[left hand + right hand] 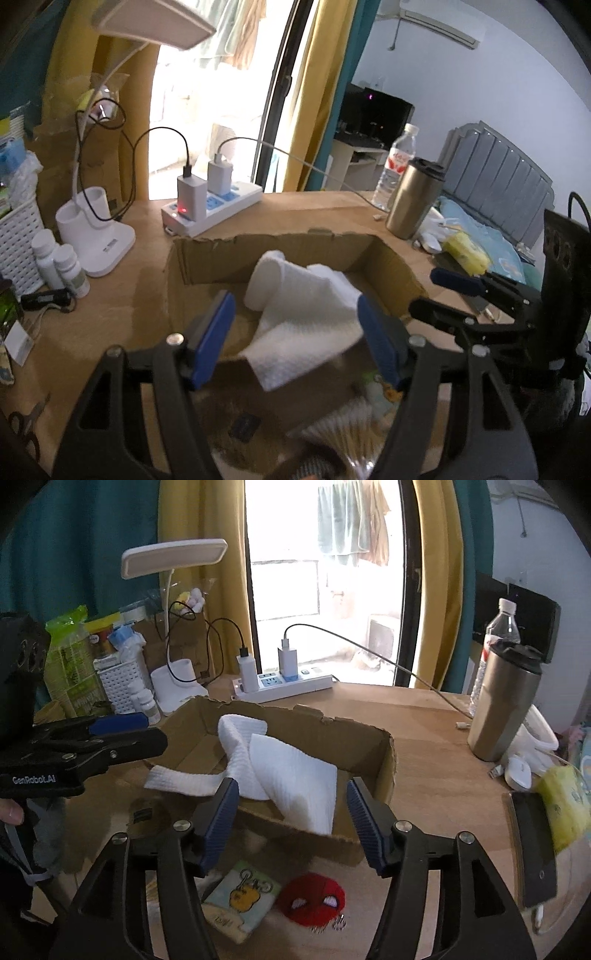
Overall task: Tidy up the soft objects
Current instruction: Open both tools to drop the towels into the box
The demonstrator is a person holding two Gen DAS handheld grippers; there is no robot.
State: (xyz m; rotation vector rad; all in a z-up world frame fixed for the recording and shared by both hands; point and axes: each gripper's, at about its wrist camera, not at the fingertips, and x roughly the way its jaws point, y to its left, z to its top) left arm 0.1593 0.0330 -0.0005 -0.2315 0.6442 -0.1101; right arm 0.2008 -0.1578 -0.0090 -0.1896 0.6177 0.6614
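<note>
Ahead of the left gripper [295,339], jaws wide and empty, a white towel [306,306] lies in the cardboard box [207,254], one corner trailing over the near wall. That overhang could snag a finger and drag the light box. Right of it, the right gripper [291,823] is likewise wide and empty; below it lie a small cartoon cloth [240,899] and a red plush [314,895], possibly a mask. Closing too low risks pinching both.

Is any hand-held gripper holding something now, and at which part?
Nothing is held. The left hand-held gripper and right hand-held gripper are both open; the white towel lies draped over the cardboard box.
</note>
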